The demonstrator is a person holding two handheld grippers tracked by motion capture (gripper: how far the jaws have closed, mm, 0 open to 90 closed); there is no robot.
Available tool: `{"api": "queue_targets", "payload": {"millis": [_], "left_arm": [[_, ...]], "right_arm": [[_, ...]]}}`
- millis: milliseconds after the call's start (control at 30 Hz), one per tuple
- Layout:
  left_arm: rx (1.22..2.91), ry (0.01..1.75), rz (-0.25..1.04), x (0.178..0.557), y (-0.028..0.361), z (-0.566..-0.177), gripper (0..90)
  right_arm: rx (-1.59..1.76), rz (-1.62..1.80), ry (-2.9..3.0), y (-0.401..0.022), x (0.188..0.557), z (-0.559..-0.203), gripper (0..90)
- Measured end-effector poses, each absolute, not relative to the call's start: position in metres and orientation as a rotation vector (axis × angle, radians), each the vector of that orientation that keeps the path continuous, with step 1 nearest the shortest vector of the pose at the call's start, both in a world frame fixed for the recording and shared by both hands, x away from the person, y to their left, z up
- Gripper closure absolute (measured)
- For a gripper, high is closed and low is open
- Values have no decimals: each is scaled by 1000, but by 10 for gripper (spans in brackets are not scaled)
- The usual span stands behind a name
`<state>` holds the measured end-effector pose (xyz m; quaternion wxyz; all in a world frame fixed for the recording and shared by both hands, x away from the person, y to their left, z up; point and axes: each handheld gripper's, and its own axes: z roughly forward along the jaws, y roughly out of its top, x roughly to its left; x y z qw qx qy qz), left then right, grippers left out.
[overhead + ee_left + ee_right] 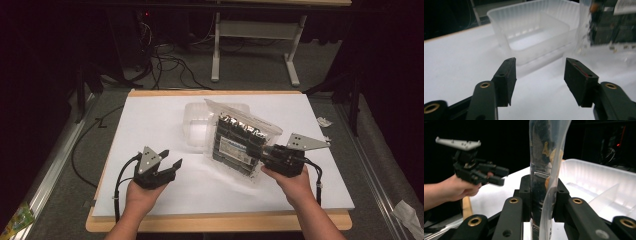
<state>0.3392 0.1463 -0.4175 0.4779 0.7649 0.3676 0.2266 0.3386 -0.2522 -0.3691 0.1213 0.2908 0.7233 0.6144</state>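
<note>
Plastic bag (239, 142) of dark packs pinched edge-on by right gripper (270, 156); left gripper (170, 162) apart, empty; could slip, sagging onto clear tray (196, 131).

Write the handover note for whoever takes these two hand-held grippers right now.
Left hand-held gripper: open, nothing between its jaws, over the white board, pointing toward the clear tray.
Right hand-held gripper: shut on the lower edge of the clear plastic bag of dark packets, holding it tilted up off the board.
Tray: empty, upright on the board, just left of the bag in the high view.
Done: bag is gripped and raised.
Left, as far as I can judge: the bag probably goes to the tray; nothing is in the tray yet.
</note>
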Motion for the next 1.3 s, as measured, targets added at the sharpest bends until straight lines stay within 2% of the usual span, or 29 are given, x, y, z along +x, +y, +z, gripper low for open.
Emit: {"api": "queue_targets", "payload": {"millis": [167, 400, 833, 1300], "left_arm": [[1859, 959, 501, 335, 166, -435, 373], [1856, 1006, 494, 336, 181, -442, 357], [1891, 953, 480, 333, 177, -443, 354], [1904, 940, 481, 333, 179, -444, 355]], "right_arm": [[877, 1791, 2026, -256, 338, -360, 757], [899, 1775, 1944, -258, 351, -351, 757], [903, 1760, 1881, -244, 397, -326, 757], [898, 1740, 1904, -221, 438, -326, 757]]}}
